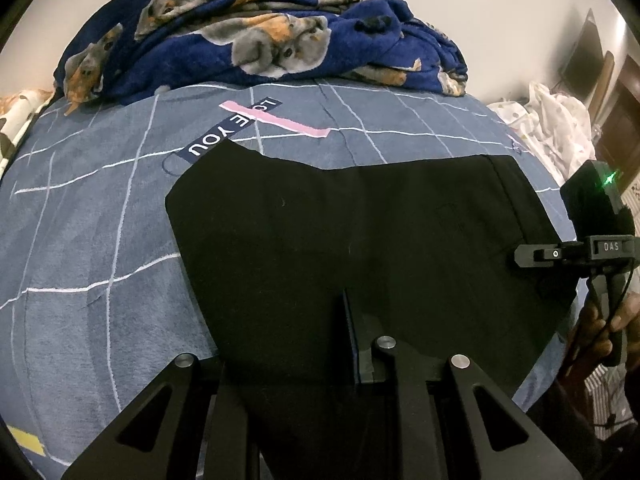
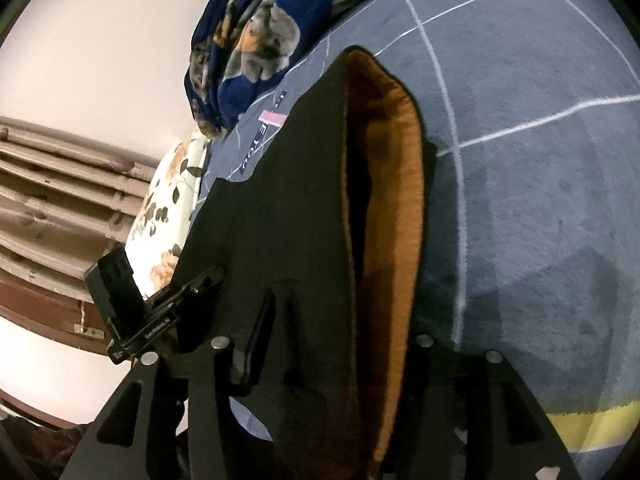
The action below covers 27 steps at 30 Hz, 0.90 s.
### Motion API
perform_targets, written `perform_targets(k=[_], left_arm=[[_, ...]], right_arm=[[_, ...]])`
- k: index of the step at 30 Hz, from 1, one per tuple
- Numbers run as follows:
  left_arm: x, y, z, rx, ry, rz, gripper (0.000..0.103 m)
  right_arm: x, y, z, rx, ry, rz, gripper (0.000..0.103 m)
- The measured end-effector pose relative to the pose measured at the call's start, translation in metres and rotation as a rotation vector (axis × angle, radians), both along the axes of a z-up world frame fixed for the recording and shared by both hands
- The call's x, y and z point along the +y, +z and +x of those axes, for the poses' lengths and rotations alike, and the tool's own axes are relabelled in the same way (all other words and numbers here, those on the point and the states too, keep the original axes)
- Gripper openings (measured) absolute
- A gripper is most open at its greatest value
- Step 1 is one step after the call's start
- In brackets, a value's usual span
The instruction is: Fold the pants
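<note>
Black pants (image 1: 360,232) lie folded flat on the blue-grey bedsheet (image 1: 88,240). My left gripper (image 1: 316,344) sits at the pants' near edge; one finger (image 1: 360,344) shows on the cloth, the other is hidden under black fabric. The right gripper's body (image 1: 592,248) shows at the right edge of the pants in the left wrist view. In the right wrist view the pants (image 2: 288,208) show their open waistband with an orange-brown lining (image 2: 404,208). My right gripper (image 2: 320,344) holds the waistband cloth between its fingers (image 2: 256,336), shut on it.
A crumpled navy blanket with dog prints (image 1: 248,36) is heaped at the far side of the bed. A "LOVE YOU" print and pink strip (image 1: 256,120) mark the sheet. A floral pillow (image 2: 168,208) and a white spotted cloth (image 1: 560,132) lie at the bed's edges.
</note>
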<state>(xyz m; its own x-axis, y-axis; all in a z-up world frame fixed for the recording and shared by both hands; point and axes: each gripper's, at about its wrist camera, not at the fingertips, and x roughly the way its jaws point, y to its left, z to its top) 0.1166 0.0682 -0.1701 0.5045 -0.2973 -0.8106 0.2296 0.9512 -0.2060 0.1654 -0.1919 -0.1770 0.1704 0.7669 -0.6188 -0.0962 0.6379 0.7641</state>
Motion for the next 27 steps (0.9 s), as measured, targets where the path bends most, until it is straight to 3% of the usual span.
perform_targets(k=[3,5,7,27], left_arm=[[0.0,0.0,0.0,-0.004,-0.002,0.004,0.02],[-0.001,0.0,-0.001,-0.014,-0.006,0.018,0.02],[-0.003,0.001,-0.001,-0.023,-0.009,0.031,0.02],[0.008,0.011,-0.009,-0.031,0.016,0.059,0.019]], right_arm=[[0.001,-0.002,0.003,0.023,0.003,0.013,0.047],[0.004,0.001,0.003,0.004,0.019,-0.027,0.036],[0.004,0.002,0.001,-0.006,0.017,-0.043,0.032],[0.006,0.003,-0.003,-0.002,-0.036,0.08,0.029]])
